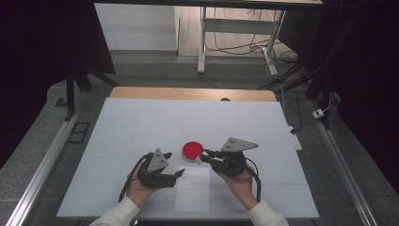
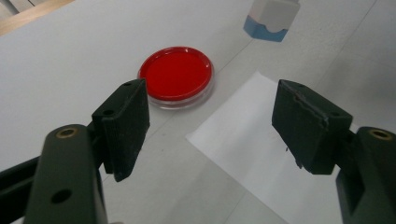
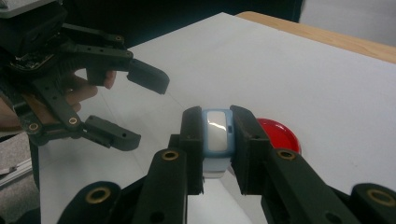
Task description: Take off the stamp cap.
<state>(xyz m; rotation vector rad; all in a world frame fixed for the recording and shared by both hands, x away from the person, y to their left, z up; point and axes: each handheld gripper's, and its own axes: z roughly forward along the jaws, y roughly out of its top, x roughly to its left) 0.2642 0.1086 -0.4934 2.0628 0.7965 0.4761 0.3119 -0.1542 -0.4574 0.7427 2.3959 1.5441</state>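
**On the white table, a stamp held ready beside its ink pad**

On the white table point(image 1: 141, 122), a person works with a gripper in each hand. The right gripper point(image 3: 216, 140) is clamped on a small stamp point(image 3: 217, 133) with a blue body and pale top, one jaw on each of its sides. The stamp hangs just off the table, close beside a round red ink pad point(image 1: 192, 150). Holding it by the sides leaves its lower face free, likely so it can be pressed down.

The left gripper point(image 1: 178, 174) stands open with nothing between its jaws. From its own camera, the jaws frame the pad point(image 2: 176, 77) and a sheet of paper point(image 2: 252, 140) lying flat just in front of the pad. It hovers over the near left of the sheet, probably to steady the paper or the pad when needed.

The paper point(image 1: 193, 188) lies between the two hands, nearest the person, a sensible spot for printing after inking.
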